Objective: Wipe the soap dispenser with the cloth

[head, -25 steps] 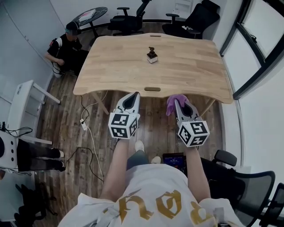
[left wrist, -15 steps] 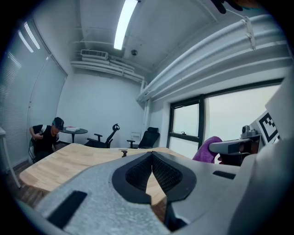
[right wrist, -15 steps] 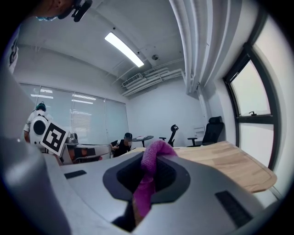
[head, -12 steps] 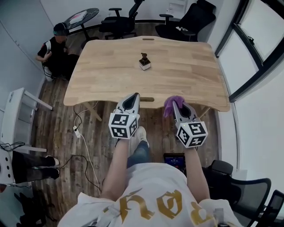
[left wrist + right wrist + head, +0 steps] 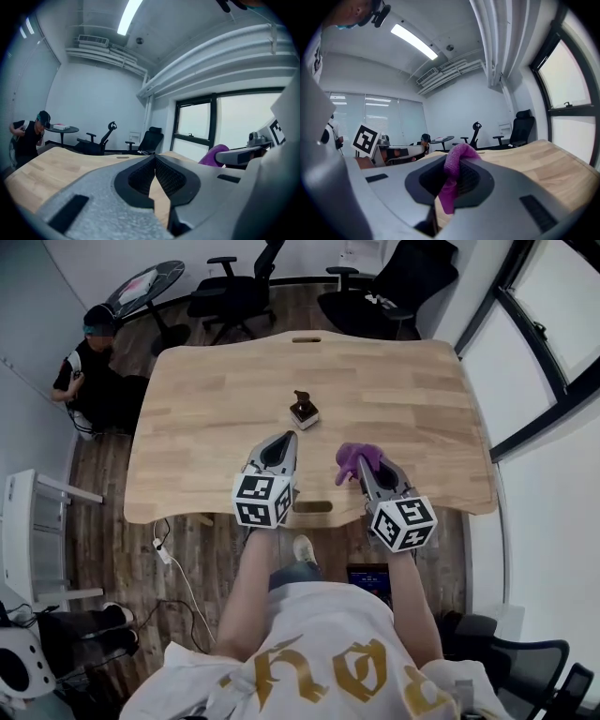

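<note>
A small soap dispenser (image 5: 303, 411) with a dark pump and white base stands near the middle of the wooden table (image 5: 206, 399). My right gripper (image 5: 359, 462) is shut on a purple cloth (image 5: 356, 458), which bunches over the jaw tips (image 5: 457, 166). It hovers over the table's near part, right of and short of the dispenser. My left gripper (image 5: 286, 442) is shut with nothing in it, just short of the dispenser; its closed jaws (image 5: 154, 159) show table beyond. The cloth (image 5: 212, 154) appears at the right of the left gripper view.
Office chairs (image 5: 234, 292) stand beyond the table's far edge, and a round side table (image 5: 141, 282) at the back left. A seated person (image 5: 89, 371) is at the table's left. A window wall (image 5: 544, 362) runs along the right. A white stand (image 5: 37, 531) is at the left.
Both grippers have moved forward from in front of the table's near edge to over the tabletop, closer to the dispenser. The cloth stayed in the right gripper.
</note>
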